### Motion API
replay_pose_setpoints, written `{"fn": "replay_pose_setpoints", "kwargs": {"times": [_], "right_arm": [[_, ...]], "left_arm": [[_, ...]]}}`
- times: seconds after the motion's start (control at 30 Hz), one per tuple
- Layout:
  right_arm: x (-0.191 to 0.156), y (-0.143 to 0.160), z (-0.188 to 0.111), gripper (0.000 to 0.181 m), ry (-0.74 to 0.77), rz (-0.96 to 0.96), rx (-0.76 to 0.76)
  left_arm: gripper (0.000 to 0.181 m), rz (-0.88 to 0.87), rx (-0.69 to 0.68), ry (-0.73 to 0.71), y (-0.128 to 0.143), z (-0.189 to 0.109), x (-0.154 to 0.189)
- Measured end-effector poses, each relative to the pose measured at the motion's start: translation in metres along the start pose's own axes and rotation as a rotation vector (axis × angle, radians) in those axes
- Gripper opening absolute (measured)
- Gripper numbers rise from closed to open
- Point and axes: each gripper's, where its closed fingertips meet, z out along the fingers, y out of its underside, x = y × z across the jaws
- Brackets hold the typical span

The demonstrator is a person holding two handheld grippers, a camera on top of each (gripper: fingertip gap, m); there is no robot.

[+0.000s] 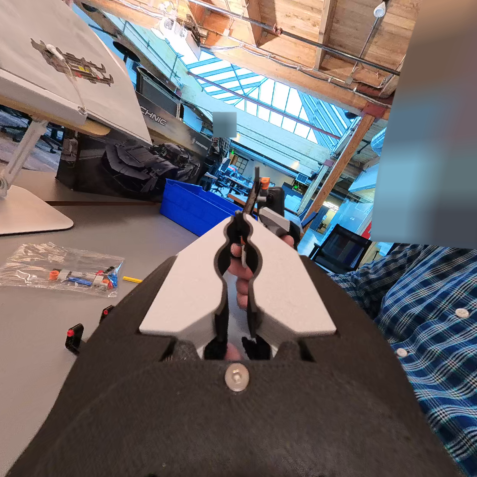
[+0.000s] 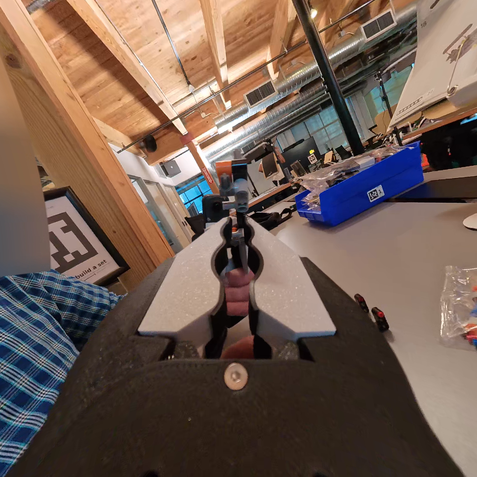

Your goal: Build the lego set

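Note:
A small lego assembly (image 1: pixel 256 189), a black beam with grey connectors and an orange piece on top, is held up in the air between both grippers. My left gripper (image 1: pixel 241 219) is shut on its lower end. The right gripper's grey finger (image 1: pixel 275 220) shows just behind it. In the right wrist view my right gripper (image 2: pixel 238 223) is shut on the same assembly (image 2: pixel 236 192), whose grey connectors and orange piece stick up above the fingertips. The left gripper's black body (image 2: pixel 213 209) faces it from beyond. The part of the assembly between the fingers is mostly hidden.
On the grey table lie a clear bag of small parts (image 1: pixel 64 271), a yellow axle (image 1: pixel 132 279) and two black pieces with red pins (image 1: pixel 74 335) (image 2: pixel 379 318). A blue bin (image 2: pixel 361 196) of bags, the set's box (image 1: pixel 129 165) and an instruction booklet on a stand (image 1: pixel 64 64) stand behind. Only a small space, under 4 cm, lies between the two pairs of fingers.

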Motion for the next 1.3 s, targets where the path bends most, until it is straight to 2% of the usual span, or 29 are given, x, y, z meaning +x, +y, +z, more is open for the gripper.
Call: {"fn": "replay_pose_setpoints", "kwargs": {"times": [0.07, 0.27, 0.53, 0.57, 0.6, 0.63, 0.67, 0.77, 0.87, 0.97, 1.03, 1.17, 1.23, 1.3], "right_arm": [[0.001, -0.002, 0.0, 0.002, 0.011, -0.019, 0.007], [0.009, -0.005, 0.001, 0.012, 0.062, -0.051, 0.002], [0.005, -0.005, 0.003, 0.004, 0.071, -0.105, -0.049], [0.006, -0.006, 0.003, 0.003, 0.087, -0.131, -0.065], [0.008, -0.007, 0.003, 0.005, 0.106, -0.167, -0.084], [0.01, -0.008, 0.003, 0.004, 0.133, -0.214, -0.11], [0.013, -0.01, 0.003, 0.004, 0.176, -0.285, -0.143], [0.029, -0.012, -0.001, 0.004, 0.346, -0.614, -0.285], [0.042, -0.016, -0.003, 0.004, 0.528, -1.084, -0.45], [0.046, -0.015, 0.002, 0.004, 0.608, -1.433, -0.55], [0.044, -0.012, 0.007, 0.004, 0.616, -1.523, -0.563], [0.04, -0.01, 0.01, 0.004, 0.635, -1.666, -0.573], [0.038, -0.008, 0.01, 0.004, 0.634, -1.723, -0.578], [0.04, -0.006, 0.009, 0.004, 0.635, -1.729, -0.584]], "left_arm": [[0.001, -0.012, 0.006, 0.003, 0.001, 0.001, 0.0], [0.001, -0.037, 0.012, 0.012, 0.005, 0.005, 0.001], [0.002, -0.063, 0.004, 0.001, 0.01, 0.007, -0.003], [0.005, -0.053, 0.001, -0.009, 0.009, 0.007, -0.005], [0.017, -0.039, -0.004, -0.031, 0.008, 0.005, -0.008], [0.034, -0.022, -0.012, -0.058, 0.006, 0.003, -0.012], [0.042, -0.001, -0.013, -0.085, 0.002, 0.0, -0.015], [0.056, 0.167, -0.049, -0.215, -0.012, -0.011, -0.022], [0.064, 0.392, -0.163, -0.326, -0.02, -0.005, -0.006], [0.061, 0.572, -0.222, -0.38, -0.02, 0.015, 0.019], [0.055, 0.629, -0.255, -0.429, -0.018, 0.022, 0.02], [0.043, 0.561, -0.315, -0.471, -0.002, 0.024, 0.009], [0.031, 0.528, -0.292, -0.449, -0.001, 0.024, 0.011], [0.027, 0.501, -0.287, -0.435, 0.001, 0.024, 0.01]]}}
